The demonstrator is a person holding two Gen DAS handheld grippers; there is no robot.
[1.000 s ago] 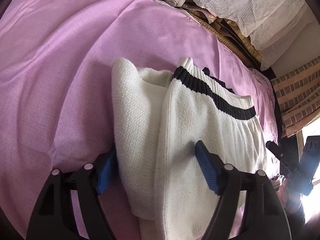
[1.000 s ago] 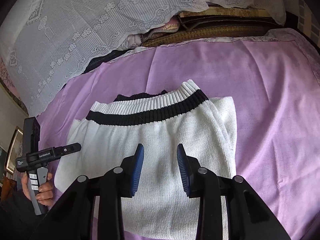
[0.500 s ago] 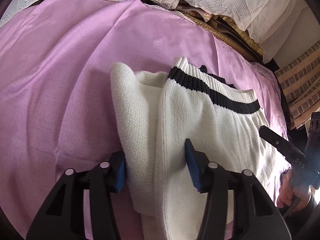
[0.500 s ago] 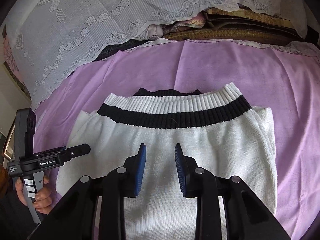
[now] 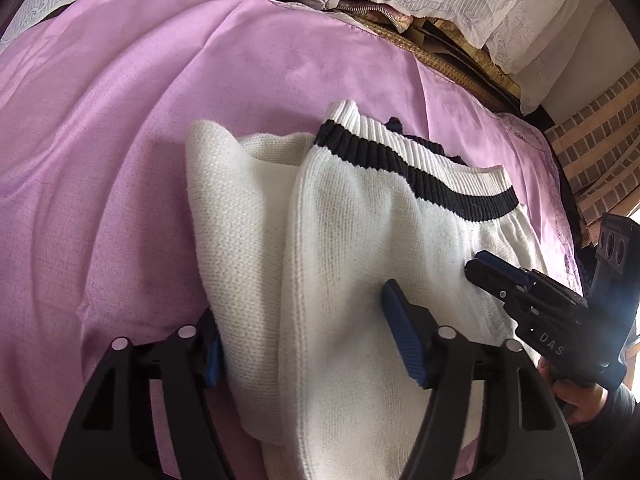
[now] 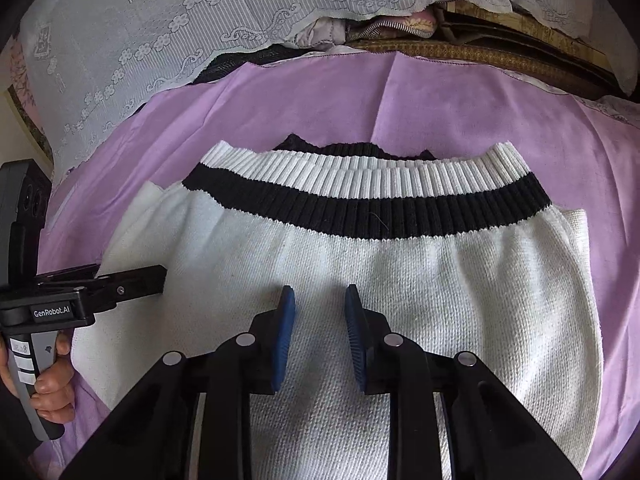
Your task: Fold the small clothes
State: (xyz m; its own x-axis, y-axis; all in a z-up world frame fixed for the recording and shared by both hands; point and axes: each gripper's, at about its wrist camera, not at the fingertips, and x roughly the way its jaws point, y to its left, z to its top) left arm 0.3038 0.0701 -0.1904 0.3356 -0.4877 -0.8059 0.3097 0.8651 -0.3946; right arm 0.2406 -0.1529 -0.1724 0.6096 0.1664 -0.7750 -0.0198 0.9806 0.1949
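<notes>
A white knit sweater point(image 5: 360, 240) with a black band on its ribbed hem point(image 6: 360, 208) lies folded on the purple sheet point(image 5: 120, 160). My left gripper point(image 5: 306, 346) straddles the sweater's near left folded edge. Its jaws are opening: one pad sits at the outer side of the fold, the other rests on top, and neither pinches the knit. In the right wrist view the left gripper point(image 6: 158, 280) reaches the sweater's left side. My right gripper point(image 6: 320, 332) hovers low over the middle of the sweater, its jaws narrow and closing with only a gap between the pads. The right gripper point(image 5: 482, 266) shows from the side in the left wrist view.
White lace cloth point(image 6: 160, 40) and stacked bedding point(image 6: 480, 48) line the far edge of the bed. A striped woven fabric point(image 5: 600, 152) hangs at the right. A person's hand point(image 6: 52, 384) holds the left gripper's handle.
The right gripper moved in and down over the sweater, its jaws narrowing slightly. The left jaws narrowed around the folded edge, then widened again.
</notes>
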